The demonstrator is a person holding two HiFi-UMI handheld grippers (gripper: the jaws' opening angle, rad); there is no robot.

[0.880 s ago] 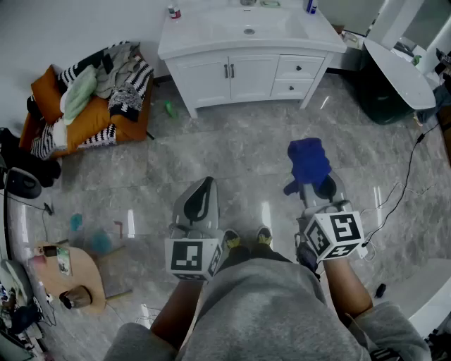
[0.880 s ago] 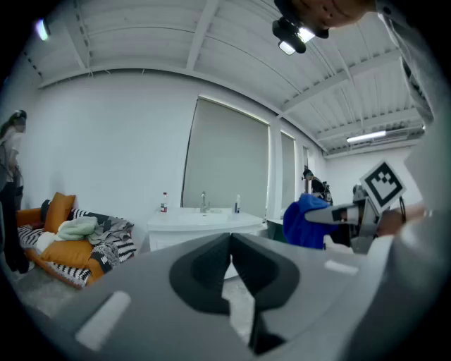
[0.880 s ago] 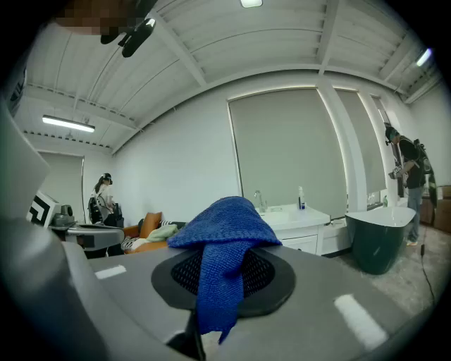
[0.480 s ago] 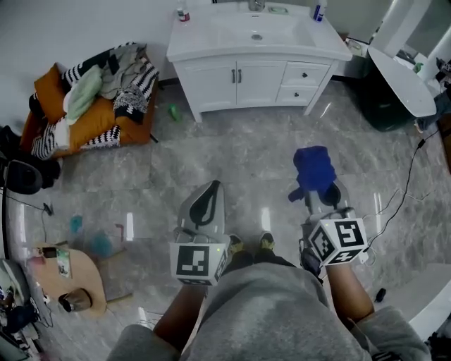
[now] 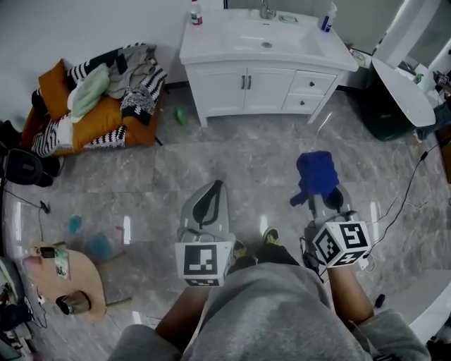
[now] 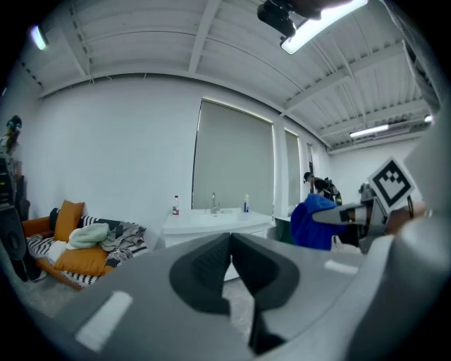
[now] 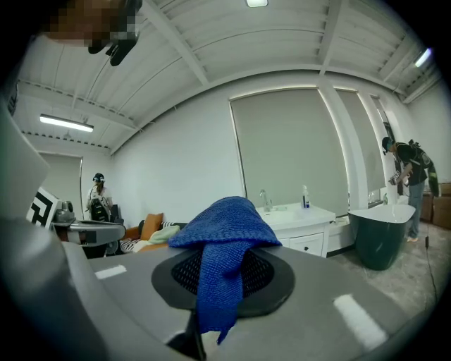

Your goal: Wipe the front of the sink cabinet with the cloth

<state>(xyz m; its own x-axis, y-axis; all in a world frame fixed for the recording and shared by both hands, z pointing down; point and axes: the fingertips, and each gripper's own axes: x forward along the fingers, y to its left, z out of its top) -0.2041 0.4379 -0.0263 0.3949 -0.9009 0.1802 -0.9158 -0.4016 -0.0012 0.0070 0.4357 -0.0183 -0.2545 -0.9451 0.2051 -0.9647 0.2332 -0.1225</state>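
A white sink cabinet (image 5: 262,90) with two doors and two drawers stands against the far wall, some way ahead of me; it shows small in the left gripper view (image 6: 215,224) and the right gripper view (image 7: 306,238). My right gripper (image 5: 318,189) is shut on a blue knitted cloth (image 5: 316,174), which drapes over its jaws (image 7: 222,264). My left gripper (image 5: 207,199) is shut with nothing in it (image 6: 230,243). Both are held over the grey floor, well short of the cabinet.
An orange cushion with a heap of striped clothes (image 5: 95,95) lies left of the cabinet. A dark tub with a white rim (image 5: 396,88) sits at the right, and a cable (image 5: 409,183) trails over the floor. A small wooden table (image 5: 60,278) is at the lower left. Bottles (image 5: 195,12) stand on the countertop.
The cabinet and the floor things have slid down and right in the head view. Both grippers keep their pose and the cloth stays gripped.
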